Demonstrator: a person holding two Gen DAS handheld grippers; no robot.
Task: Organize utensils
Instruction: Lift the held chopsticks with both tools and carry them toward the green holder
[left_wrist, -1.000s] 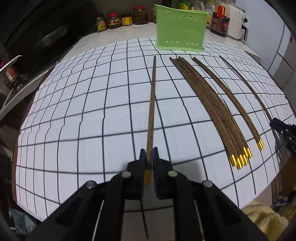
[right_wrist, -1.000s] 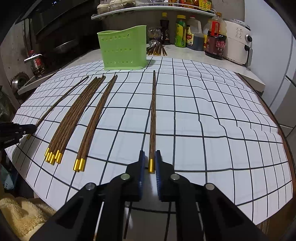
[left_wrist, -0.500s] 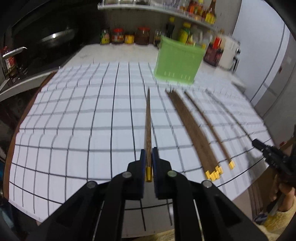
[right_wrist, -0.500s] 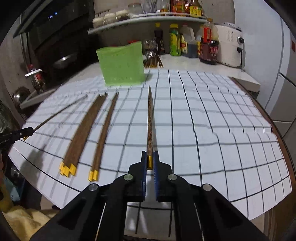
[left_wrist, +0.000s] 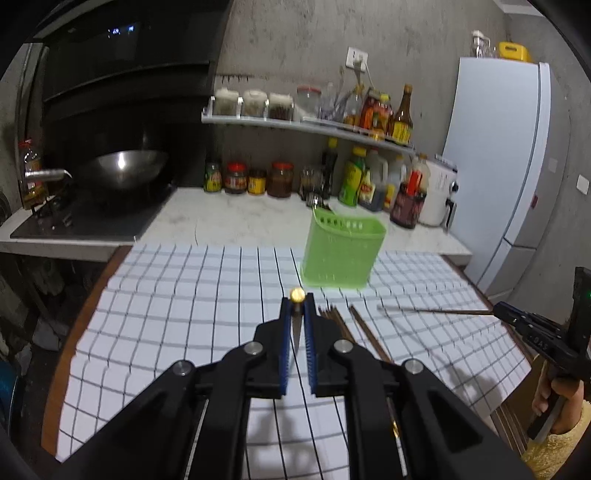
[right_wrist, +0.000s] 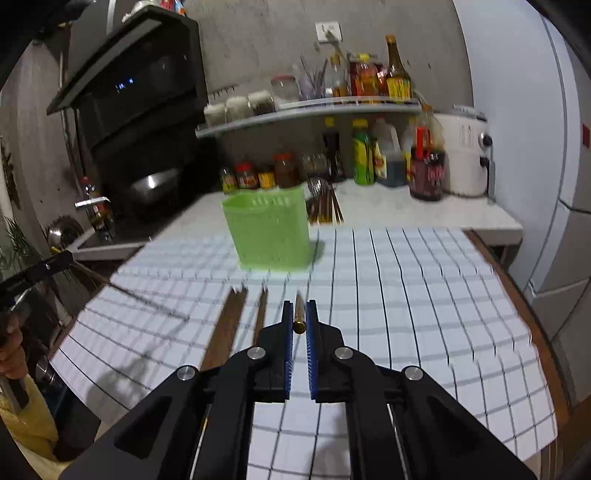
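My left gripper (left_wrist: 297, 301) is shut on a brown chopstick whose gold cap (left_wrist: 297, 294) shows end-on between the blue pads, lifted above the checked mat (left_wrist: 177, 314). My right gripper (right_wrist: 298, 308) is shut on another gold-capped chopstick (right_wrist: 298, 318), also off the mat. The green perforated holder (left_wrist: 341, 254) (right_wrist: 271, 232) stands upright at the mat's far edge, ahead of both. Loose chopsticks (left_wrist: 338, 323) (right_wrist: 229, 321) lie on the mat between the grippers. At the right edge of the left wrist view is the right gripper (left_wrist: 498, 308), its chopstick (left_wrist: 436, 311) pointing left.
A wok (left_wrist: 122, 170) sits on the stove at far left. Jars and bottles (left_wrist: 255, 181) line the counter and shelf behind the holder. More utensils (right_wrist: 325, 208) lie beside it. A white appliance (right_wrist: 463, 155) and a fridge (left_wrist: 506, 158) stand on the right. The table's wooden edge (right_wrist: 532, 317) borders the mat.
Both grippers have risen well above the mat, each carrying its chopstick up off the surface. Both views have tilted upward, so the back wall and shelf now show.
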